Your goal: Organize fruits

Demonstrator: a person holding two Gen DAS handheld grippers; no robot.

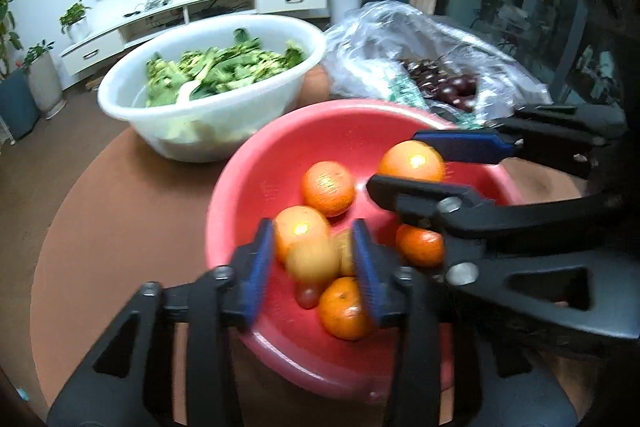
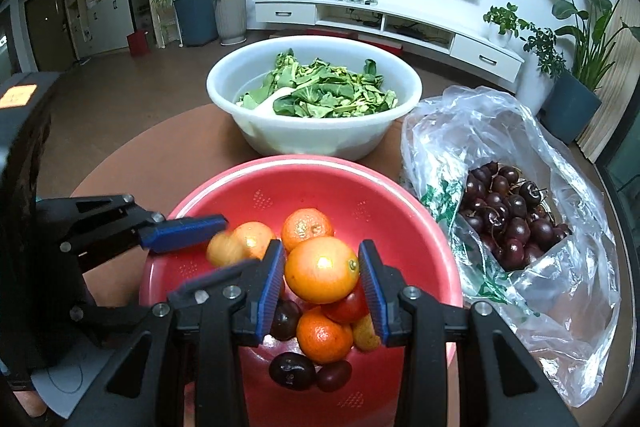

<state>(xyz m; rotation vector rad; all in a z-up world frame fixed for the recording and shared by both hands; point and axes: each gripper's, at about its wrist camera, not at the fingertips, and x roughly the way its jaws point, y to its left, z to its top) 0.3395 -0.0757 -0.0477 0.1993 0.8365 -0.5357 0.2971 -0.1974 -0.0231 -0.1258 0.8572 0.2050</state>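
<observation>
Right fingers [image 2: 322, 281] grip big orange [image 2: 321, 269] above red colander [image 2: 360, 187]. Left fingers [image 1: 312, 259] parted, blurred yellow fruit [image 1: 313, 261] loose between. Lift orange straight, clear pile; cherry bag [image 2: 512, 219] at 3 o'clock on tabletop [image 2: 160, 151].

A round brown table [image 2: 160, 147] carries a red colander [image 2: 320, 179], white basin [image 2: 316, 135] and cherry bag [image 2: 520, 155].
</observation>
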